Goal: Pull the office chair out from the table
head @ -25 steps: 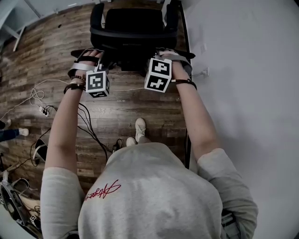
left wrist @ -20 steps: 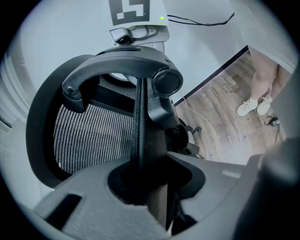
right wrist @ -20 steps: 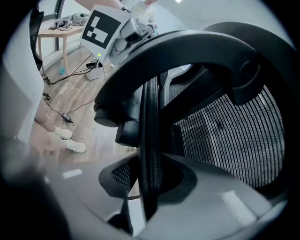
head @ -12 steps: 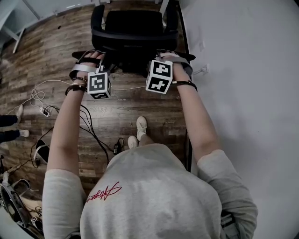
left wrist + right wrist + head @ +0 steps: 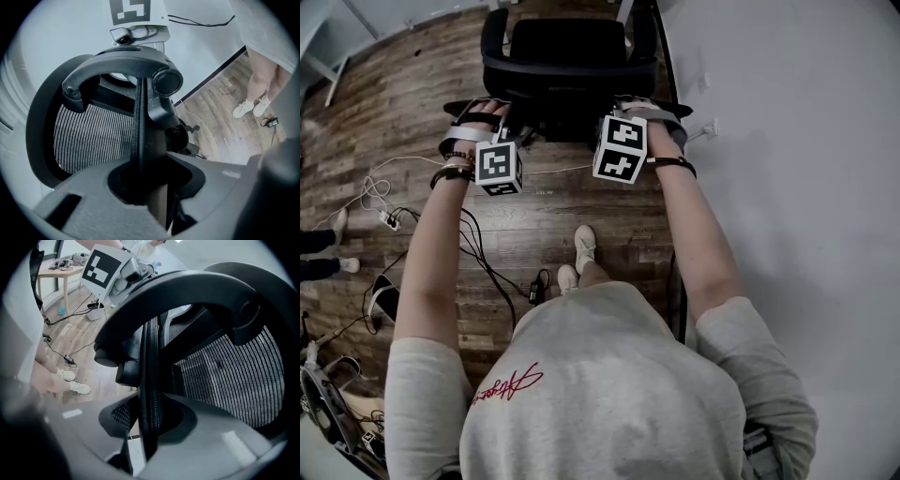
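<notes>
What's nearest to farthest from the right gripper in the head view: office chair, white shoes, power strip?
1. office chair, gripped by the right gripper, ahead.
2. white shoes, floor, toward the person.
3. power strip, floor, far left.

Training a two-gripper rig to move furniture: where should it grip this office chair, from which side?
Take the office chair by its backrest's thin side rims, coming from behind, one gripper per side. The rim is narrow enough for the jaws, as the left gripper and right gripper clamped there show; paired grips should pull it straight.
</notes>
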Available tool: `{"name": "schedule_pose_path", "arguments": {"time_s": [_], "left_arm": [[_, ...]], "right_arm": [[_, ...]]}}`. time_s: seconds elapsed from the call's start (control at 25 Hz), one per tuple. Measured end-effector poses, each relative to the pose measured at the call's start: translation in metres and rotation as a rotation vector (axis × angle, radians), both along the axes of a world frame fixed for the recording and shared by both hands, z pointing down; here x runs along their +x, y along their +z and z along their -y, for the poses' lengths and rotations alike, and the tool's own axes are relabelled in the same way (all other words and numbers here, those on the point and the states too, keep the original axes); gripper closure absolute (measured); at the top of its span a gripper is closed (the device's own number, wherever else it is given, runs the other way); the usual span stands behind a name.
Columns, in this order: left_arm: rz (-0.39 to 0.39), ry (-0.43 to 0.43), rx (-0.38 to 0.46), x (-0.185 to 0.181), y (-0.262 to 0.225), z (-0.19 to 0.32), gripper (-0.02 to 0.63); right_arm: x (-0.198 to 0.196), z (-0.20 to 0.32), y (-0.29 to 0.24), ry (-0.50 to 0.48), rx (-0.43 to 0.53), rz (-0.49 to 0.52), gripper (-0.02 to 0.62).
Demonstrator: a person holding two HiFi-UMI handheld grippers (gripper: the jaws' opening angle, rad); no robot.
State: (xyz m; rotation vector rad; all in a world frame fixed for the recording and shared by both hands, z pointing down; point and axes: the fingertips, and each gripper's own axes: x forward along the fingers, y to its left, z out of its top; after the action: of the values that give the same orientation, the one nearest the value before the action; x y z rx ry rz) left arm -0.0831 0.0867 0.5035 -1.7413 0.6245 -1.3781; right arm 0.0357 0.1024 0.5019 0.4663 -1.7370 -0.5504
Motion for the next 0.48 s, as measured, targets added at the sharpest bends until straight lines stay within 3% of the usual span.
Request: {"name": "schedule_pose_path", "arguments": {"time_s": [0.48], "left_arm": [[0.001, 0.004, 0.002, 0.006, 0.002, -0.035, 0.512]], "right_arm": [[0.006, -0.035, 0.002, 0.003, 0.004, 0.002, 0.500]]}}
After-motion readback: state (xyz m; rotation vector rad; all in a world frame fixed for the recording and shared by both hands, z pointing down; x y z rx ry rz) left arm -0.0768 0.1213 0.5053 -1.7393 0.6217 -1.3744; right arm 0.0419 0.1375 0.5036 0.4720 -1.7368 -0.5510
